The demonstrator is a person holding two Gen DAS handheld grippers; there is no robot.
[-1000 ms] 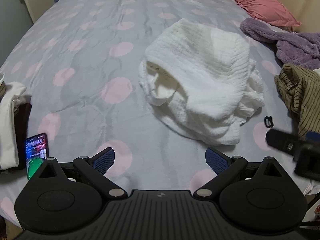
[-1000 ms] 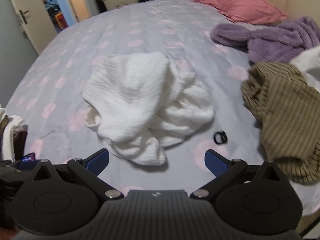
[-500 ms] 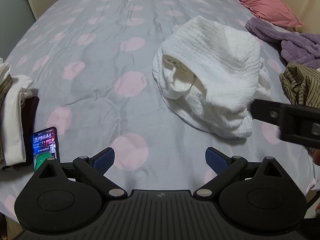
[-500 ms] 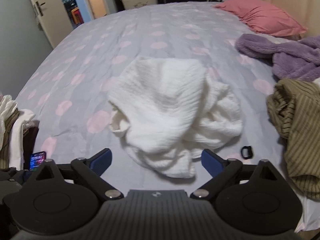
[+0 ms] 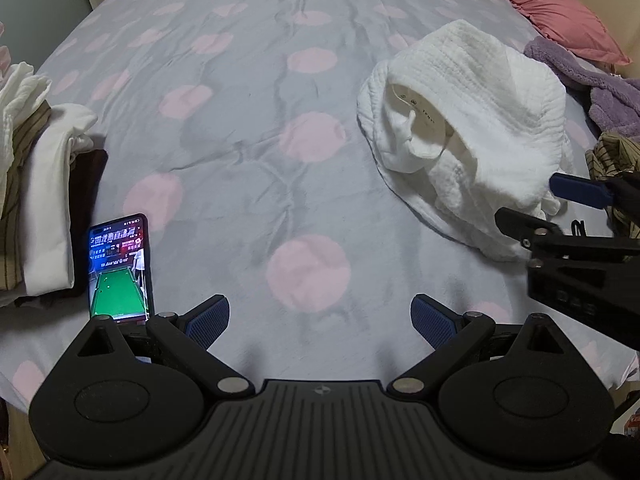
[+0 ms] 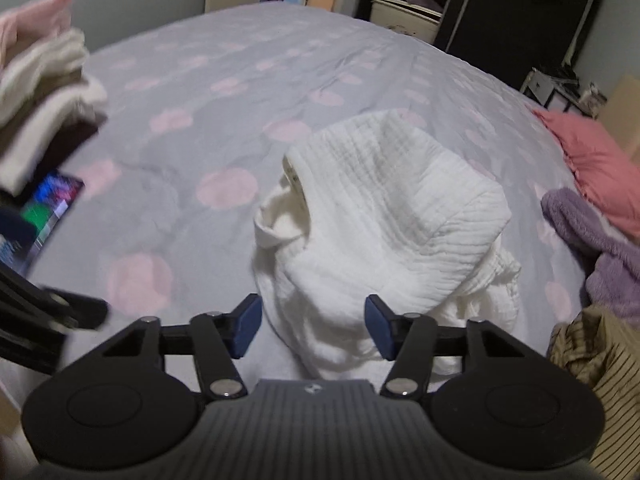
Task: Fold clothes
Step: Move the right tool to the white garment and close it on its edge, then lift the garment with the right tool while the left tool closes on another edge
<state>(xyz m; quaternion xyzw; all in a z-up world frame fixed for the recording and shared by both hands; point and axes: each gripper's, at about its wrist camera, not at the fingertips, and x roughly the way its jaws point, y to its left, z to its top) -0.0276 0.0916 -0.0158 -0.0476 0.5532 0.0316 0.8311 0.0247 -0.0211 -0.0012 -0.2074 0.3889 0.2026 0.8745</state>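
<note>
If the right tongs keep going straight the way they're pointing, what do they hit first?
Most likely the white garment: its near edge already lies between the closing right tongs, whose pads don't seem to press it yet.

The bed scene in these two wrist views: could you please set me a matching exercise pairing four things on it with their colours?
Things:
1. crumpled garment
2. pillow
3. fleece garment
4. striped garment

Colours:
A. purple
B. olive with dark stripes
C. white
D. pink

Pairs: 1-C, 2-D, 3-A, 4-B
</note>
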